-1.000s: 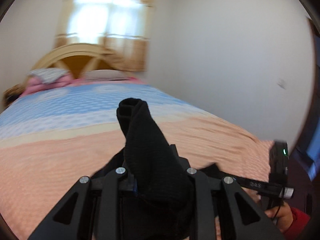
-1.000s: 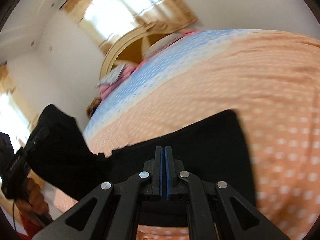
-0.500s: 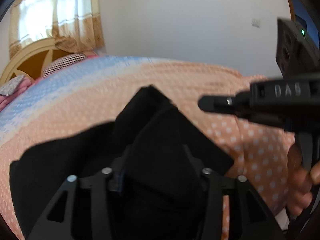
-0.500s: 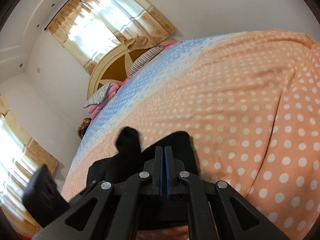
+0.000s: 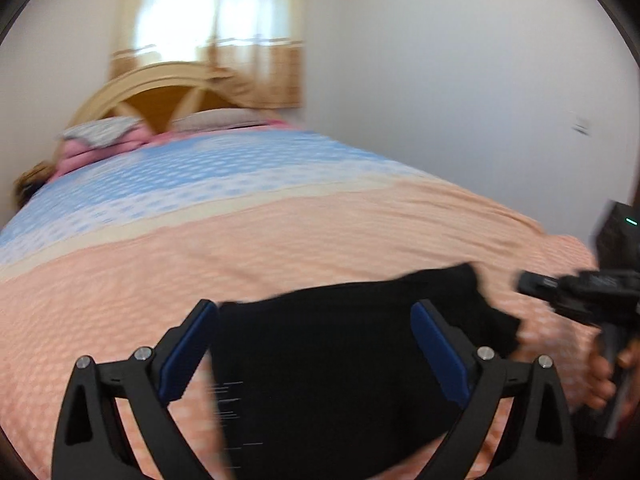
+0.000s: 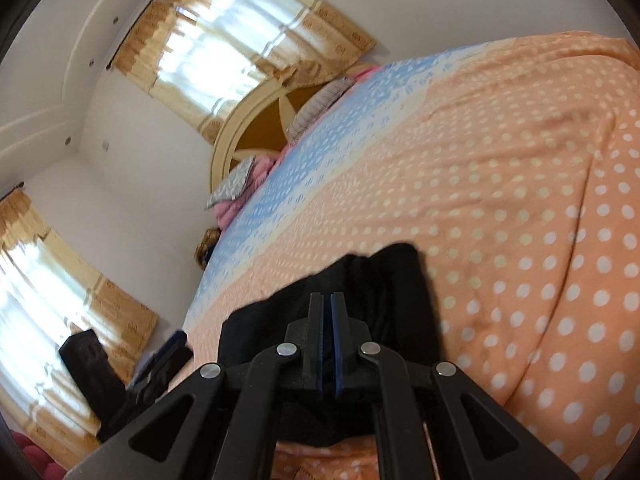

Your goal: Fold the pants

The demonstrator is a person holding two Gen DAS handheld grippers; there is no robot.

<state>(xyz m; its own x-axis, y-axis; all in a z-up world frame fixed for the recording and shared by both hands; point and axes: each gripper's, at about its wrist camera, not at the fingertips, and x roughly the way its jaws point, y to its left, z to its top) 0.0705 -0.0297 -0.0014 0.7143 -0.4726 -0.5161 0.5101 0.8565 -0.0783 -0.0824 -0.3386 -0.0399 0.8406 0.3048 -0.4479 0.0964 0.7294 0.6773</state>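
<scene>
Fold laid down, left hand lets go.
The left gripper [image 5: 316,344], gaping wide, has released the black knit pants [image 5: 344,364] onto the orange polka-dot bedspread [image 5: 280,248]; the right gripper [image 6: 327,344] is nearly closed, whether pinching cloth I cannot tell.

One pair of black pants [image 5: 340,360], one bed [image 5: 280,240], two claws: left claw [image 5: 316,348], right claw [image 6: 326,340]; two curtained windows [image 6: 224,36].
</scene>
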